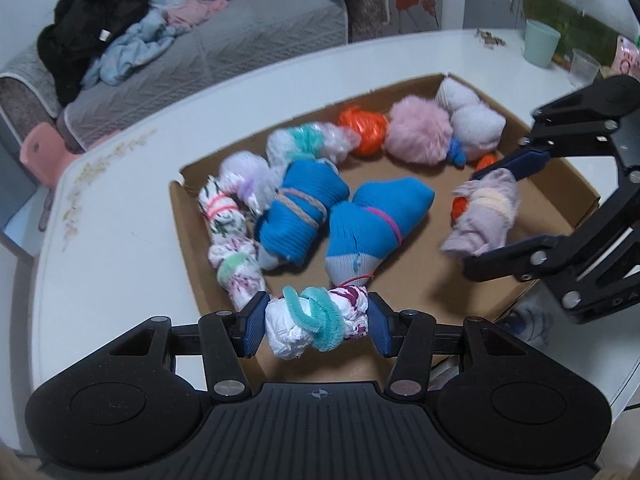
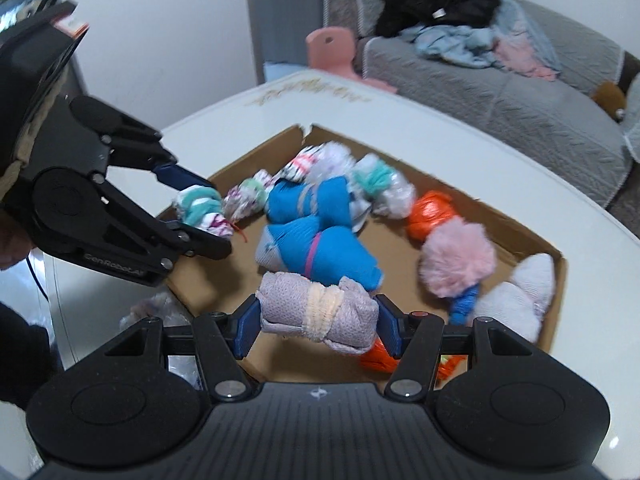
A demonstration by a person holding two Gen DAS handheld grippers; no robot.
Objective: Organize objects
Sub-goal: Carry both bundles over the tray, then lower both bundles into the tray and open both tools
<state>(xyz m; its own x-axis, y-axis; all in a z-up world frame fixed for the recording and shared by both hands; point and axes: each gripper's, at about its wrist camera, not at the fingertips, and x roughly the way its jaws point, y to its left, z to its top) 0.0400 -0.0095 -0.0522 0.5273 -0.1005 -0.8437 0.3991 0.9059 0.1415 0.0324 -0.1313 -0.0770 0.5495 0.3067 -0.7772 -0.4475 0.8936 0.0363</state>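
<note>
Cardboard forms the shallow tray that sits on the white bench and holds most of the tied bundles. The left claw is pinching a white floral bundle wrapped in a teal pipe cleaner, its blue pads pressed against both ends, held over the tray's near edge. The right claw is clamped on a lilac sock roll bound with a cream band, held above the tray's floor on the right-hand side. Two blue sock rolls lie touching in the middle of the tray: one tied with tan cord, the other with a pink band. Along the far wall run a clear bag bundle with a teal tie, an orange plastic bundle, a fluffy pink pom-pom and a white sock roll. More white floral bundles line the tray's left wall. Beyond the bench stands a grey sofa piled with clothes, and a pale green cup stands at the bench's far corner.
</note>
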